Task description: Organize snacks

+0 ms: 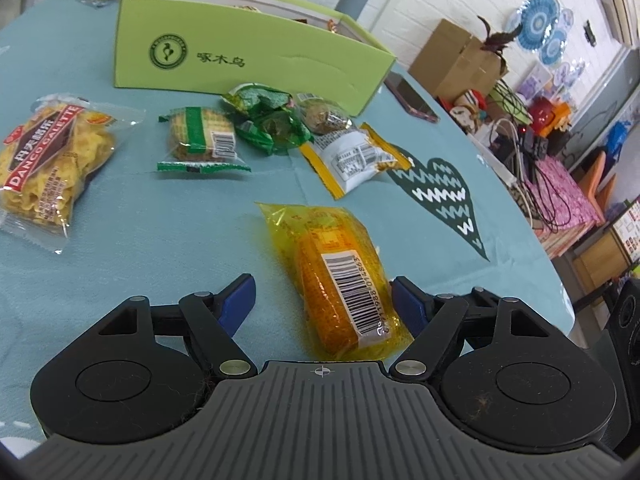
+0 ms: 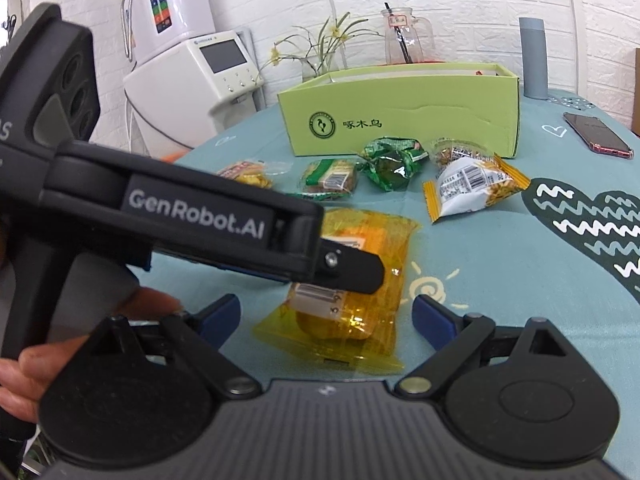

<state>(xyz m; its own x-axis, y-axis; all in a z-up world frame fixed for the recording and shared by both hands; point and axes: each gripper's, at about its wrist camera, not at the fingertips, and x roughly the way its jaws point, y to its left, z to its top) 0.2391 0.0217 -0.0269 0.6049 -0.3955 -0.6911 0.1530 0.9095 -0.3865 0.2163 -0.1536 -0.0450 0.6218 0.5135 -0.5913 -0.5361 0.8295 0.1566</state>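
A yellow snack packet (image 1: 340, 280) with a barcode label lies on the teal tablecloth between the blue pads of my left gripper (image 1: 324, 302). The left pad stands clear of the packet and the right pad is at its edge, so this gripper is open. In the right wrist view the same packet (image 2: 372, 320) lies in front of my right gripper (image 2: 328, 316), which is wide open and holds nothing. The left gripper reaches in from the left, and one of its fingers (image 2: 360, 276) is over the packet. An open green box (image 1: 248, 56) (image 2: 400, 116) stands behind.
Several more snack packets lie before the box: a Danco galette bag (image 1: 44, 160), a green cracker pack (image 1: 200, 140), a green wrapped sweet (image 1: 272, 120) and a white-and-yellow pack (image 1: 356, 160). A phone (image 2: 598, 136) lies to the right of the box. A hand (image 2: 24, 376) holds the left gripper.
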